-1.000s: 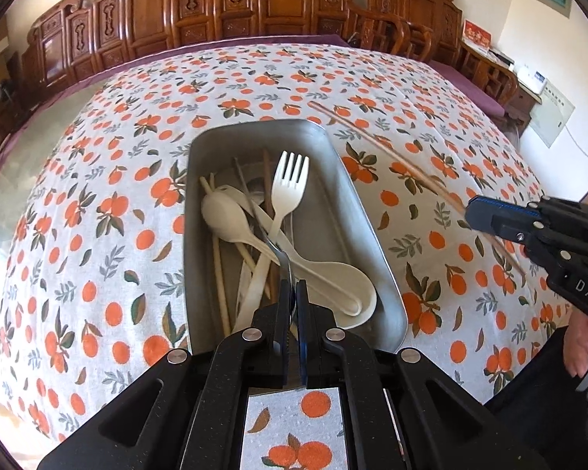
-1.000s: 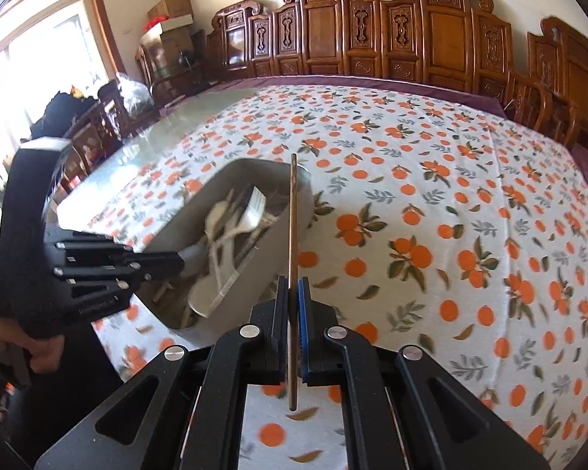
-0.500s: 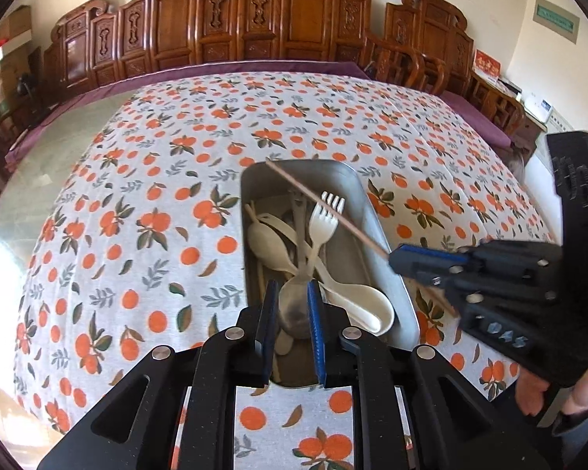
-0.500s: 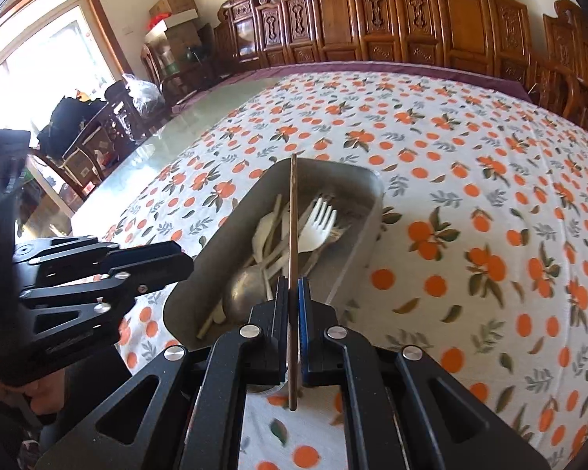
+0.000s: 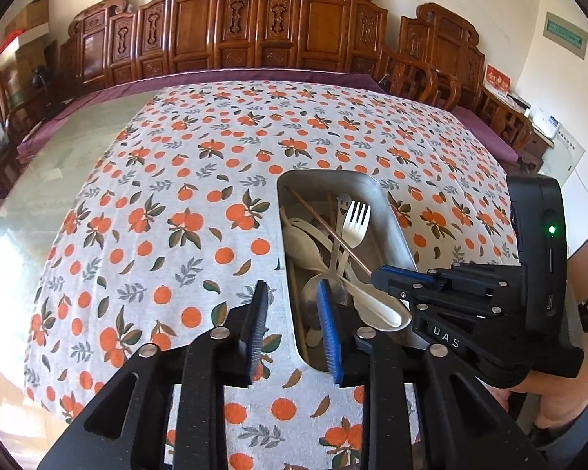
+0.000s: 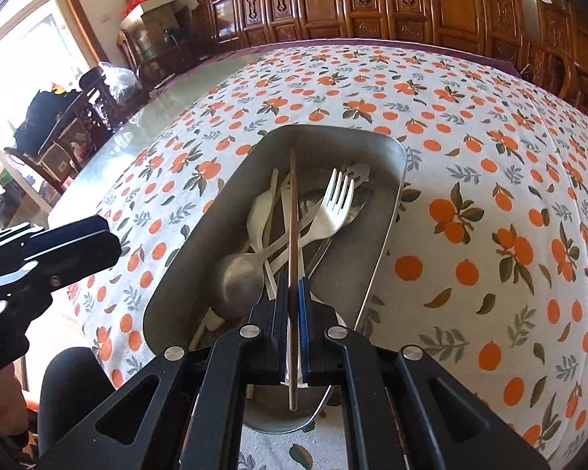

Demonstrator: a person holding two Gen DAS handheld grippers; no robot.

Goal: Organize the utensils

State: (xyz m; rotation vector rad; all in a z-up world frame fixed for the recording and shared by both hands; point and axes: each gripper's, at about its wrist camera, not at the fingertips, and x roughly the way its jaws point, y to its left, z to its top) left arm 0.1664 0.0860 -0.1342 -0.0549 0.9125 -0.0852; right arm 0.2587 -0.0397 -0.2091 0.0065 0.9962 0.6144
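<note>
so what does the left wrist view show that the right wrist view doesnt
Left wrist view only: the left gripper's jaws from behind, apart with nothing between them after just opening, and the right gripper's side with the chopstick slanting out of it.

Right wrist view only: the right gripper shut on the chopstick, whose near end pokes out behind the pads, and a bright window.

Both: the metal tray on the orange-print tablecloth, holding a white fork and spoons.
</note>
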